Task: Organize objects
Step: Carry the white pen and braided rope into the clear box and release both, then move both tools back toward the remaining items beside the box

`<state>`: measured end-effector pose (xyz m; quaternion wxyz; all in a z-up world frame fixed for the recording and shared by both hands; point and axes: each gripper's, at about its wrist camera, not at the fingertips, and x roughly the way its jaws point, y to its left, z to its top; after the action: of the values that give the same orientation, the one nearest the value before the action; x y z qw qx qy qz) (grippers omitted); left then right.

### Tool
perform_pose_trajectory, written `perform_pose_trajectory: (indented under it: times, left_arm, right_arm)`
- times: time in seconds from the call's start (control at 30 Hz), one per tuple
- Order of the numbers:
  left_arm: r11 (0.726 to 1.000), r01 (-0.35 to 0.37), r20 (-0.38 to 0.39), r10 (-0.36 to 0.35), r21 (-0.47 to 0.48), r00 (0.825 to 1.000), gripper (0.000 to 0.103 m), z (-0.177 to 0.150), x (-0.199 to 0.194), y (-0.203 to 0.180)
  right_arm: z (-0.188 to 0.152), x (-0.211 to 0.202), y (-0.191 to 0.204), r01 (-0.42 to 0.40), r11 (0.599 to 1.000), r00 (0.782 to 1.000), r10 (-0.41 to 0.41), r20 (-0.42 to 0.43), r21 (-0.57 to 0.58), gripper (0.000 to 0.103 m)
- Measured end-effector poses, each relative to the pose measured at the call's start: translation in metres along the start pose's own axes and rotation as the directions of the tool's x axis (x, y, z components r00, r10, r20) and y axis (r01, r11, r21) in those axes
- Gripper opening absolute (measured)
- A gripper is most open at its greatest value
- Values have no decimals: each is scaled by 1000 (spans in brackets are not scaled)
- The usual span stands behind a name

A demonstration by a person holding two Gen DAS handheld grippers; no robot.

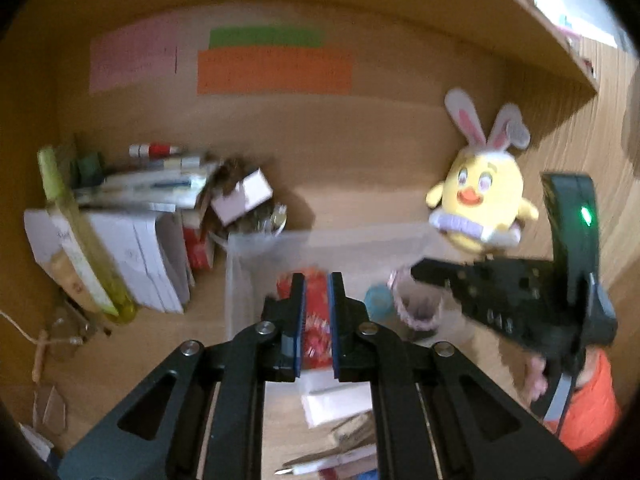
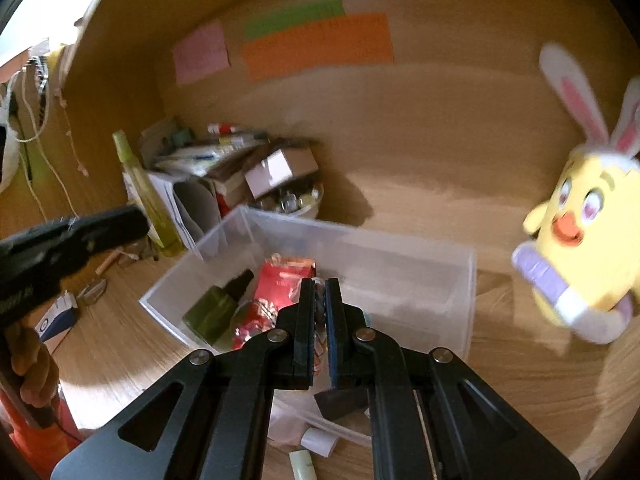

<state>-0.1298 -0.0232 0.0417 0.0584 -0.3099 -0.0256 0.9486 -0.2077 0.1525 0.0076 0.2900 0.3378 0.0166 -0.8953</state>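
A clear plastic bin (image 2: 400, 248) stands on the wooden desk. Inside it lie a red packet (image 2: 284, 280) and a dark olive bottle (image 2: 216, 312). My right gripper (image 2: 320, 284) hovers over the bin's near side, shut, with nothing clearly held. My left gripper (image 1: 316, 280) is also shut above the bin (image 1: 320, 240), and the red packet (image 1: 283, 286) shows behind its fingers. Each view shows the other gripper: the right gripper (image 1: 416, 270) comes in from the right, and the left gripper (image 2: 136, 220) from the left. A yellow chick plush (image 1: 480, 196) with bunny ears sits to the bin's right (image 2: 580, 248).
Stacked books and papers (image 1: 140, 240), a tall yellow-green bottle (image 1: 80, 240) and a small cardboard box (image 1: 244, 196) crowd the back left. Glasses (image 1: 68, 336) lie at the left. A pink-rimmed cup (image 1: 416, 304) stands beside the bin. A shelf (image 1: 560, 40) hangs overhead.
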Motion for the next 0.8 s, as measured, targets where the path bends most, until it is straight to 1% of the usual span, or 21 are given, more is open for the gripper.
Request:
perform_pose_trajectory:
  times: [0.1, 0.17, 0.27, 0.3, 0.33, 0.37, 0.4, 0.43, 0.47, 0.5, 0.57, 0.67, 0.8]
  left_arm:
    - [1000, 20, -48, -20, -4, 999, 12, -15, 5, 5]
    - [1000, 27, -82, -28, -8, 996, 15, -27, 9, 8]
    - [999, 40, -129, -41, -12, 991, 18, -42, 16, 9]
    - [999, 41, -121, -41, -9, 992, 21, -46, 15, 8]
    - [999, 39, -121, -39, 2, 992, 32, -50, 11, 6]
    - [999, 45, -127, -44, 5, 991, 38, -52, 10, 5]
    - [999, 46, -126, -45, 6, 991, 39, -54, 8, 3]
    - [999, 43, -126, -41, 16, 991, 39, -57, 5, 1]
    - [999, 41, -129, -38, 25, 991, 39, -59, 4, -1]
    - [999, 41, -130, -37, 32, 991, 40, -62, 2, -3]
    - [998, 49, -139, -44, 35, 989, 46, -67, -2, -5]
    - [998, 53, -153, -48, 32, 987, 54, -74, -5, -7]
    - [998, 57, -179, -51, 23, 982, 62, -86, -8, -11]
  right_arm:
    - [-4, 16, -10, -5, 999, 999, 7, -52, 34, 4]
    - [-7, 23, -16, 19, 999, 997, -16, -78, 41, 4]
    - [-8, 26, -18, 71, 997, 994, -68, -87, 32, 5]
    - [-8, 27, -19, 80, 996, 993, -77, -89, 31, 5]
    - [-8, 28, -20, 88, 996, 992, -85, -97, 30, 5]
    - [-8, 29, -20, 102, 994, 989, -99, -106, 26, 5]
    - [-8, 30, -21, 113, 993, 988, -110, -110, 24, 6]
    - [-8, 30, -20, 127, 992, 986, -124, -115, 18, 10]
    - [-9, 28, -20, 132, 991, 985, -130, -115, 13, 17]
    - [-9, 25, -19, 136, 991, 985, -134, -107, 8, 20]
    - [-10, 18, -15, 141, 990, 986, -141, -88, -8, 29]
    - [-11, 5, -9, 148, 988, 987, -150, -60, -33, 37]
    - [-19, -12, -4, 140, 989, 989, -142, -42, -45, 42]
